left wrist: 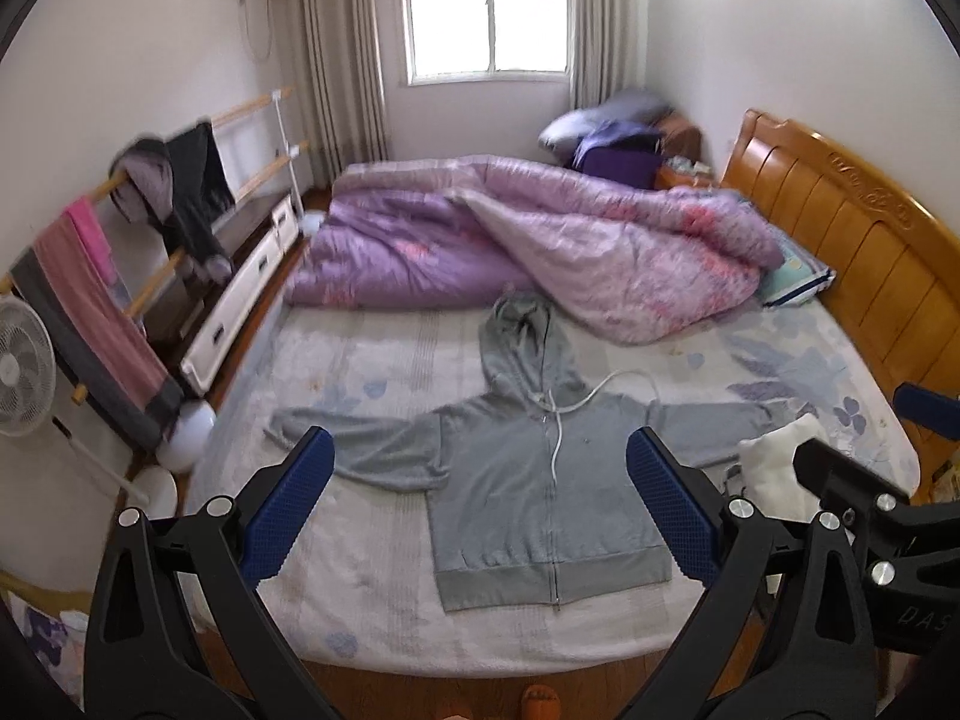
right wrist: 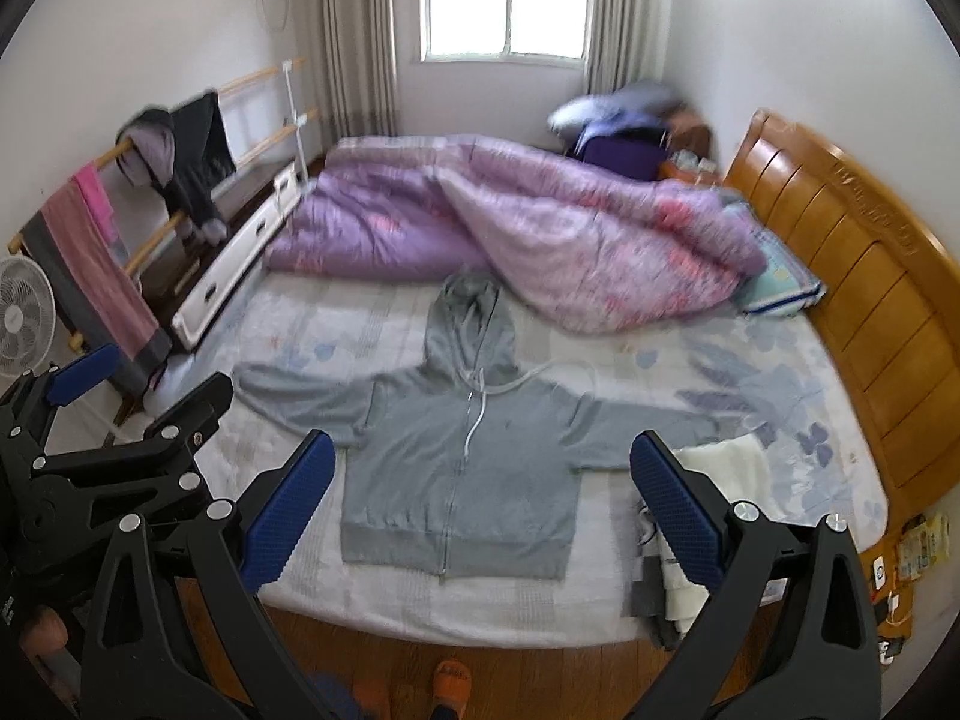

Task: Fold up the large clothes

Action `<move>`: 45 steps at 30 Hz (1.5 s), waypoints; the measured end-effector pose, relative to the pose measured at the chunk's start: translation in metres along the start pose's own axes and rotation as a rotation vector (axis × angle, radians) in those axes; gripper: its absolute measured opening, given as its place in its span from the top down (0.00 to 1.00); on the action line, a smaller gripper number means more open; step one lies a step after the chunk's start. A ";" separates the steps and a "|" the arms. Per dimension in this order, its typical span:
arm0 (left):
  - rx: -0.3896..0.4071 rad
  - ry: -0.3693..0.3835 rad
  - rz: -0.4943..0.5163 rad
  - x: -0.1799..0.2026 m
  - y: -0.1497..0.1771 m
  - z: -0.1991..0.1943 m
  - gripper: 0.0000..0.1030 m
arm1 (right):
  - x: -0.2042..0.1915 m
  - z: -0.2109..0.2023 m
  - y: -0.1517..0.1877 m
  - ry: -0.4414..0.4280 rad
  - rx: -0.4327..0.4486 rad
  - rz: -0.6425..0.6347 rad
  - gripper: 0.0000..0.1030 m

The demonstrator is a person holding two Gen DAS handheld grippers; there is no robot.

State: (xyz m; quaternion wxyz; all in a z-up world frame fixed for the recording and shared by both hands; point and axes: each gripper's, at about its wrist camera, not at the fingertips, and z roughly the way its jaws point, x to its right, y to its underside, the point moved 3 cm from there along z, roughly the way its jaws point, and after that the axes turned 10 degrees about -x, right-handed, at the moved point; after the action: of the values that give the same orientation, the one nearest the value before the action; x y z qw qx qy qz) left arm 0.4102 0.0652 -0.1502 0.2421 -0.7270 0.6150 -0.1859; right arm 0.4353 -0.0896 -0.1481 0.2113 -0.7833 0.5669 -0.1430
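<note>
The grey hoodie lay flat and face up on the bed, zipped, both sleeves stretched out sideways, hood pointing toward the rumpled purple quilt, hem close to the bed's near edge. The left gripper hung above the hem with its blue-padded fingers spread wide and nothing between them; the right gripper was likewise wide apart and empty, above the hoodie's lower half.

Only the right wrist view showed the whole folded pile of white and grey cloth at the bed's near corner, beside the hoodie's sleeve end; the left view caught just its white top behind the other gripper's frame.

Bare sheet lay open on either side of the hoodie's body. The wooden headboard closed off one end, a clothes rack stood beyond the other.

A white cord near the hood was possibly a drawstring; blur made that uncertain. An orange slipper was cut off at the bottom.
</note>
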 end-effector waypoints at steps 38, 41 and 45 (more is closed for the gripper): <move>-0.486 0.032 -0.887 -0.495 0.064 0.626 0.54 | -0.184 0.599 -0.079 -0.285 -0.644 0.016 0.73; -0.466 0.015 -0.831 -0.496 0.065 0.625 0.79 | -0.189 0.624 -0.073 -0.314 -0.678 0.042 0.86; -0.412 0.006 -0.832 -0.495 0.065 0.597 0.86 | -0.190 0.658 -0.058 -0.299 -0.749 0.066 0.93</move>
State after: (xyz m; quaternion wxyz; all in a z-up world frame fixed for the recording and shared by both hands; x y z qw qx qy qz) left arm 0.6112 0.6181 -0.6602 -0.0043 -0.9444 0.2959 -0.1430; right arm 0.7280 0.2172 -0.6894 -0.0042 -0.7995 0.5678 0.1960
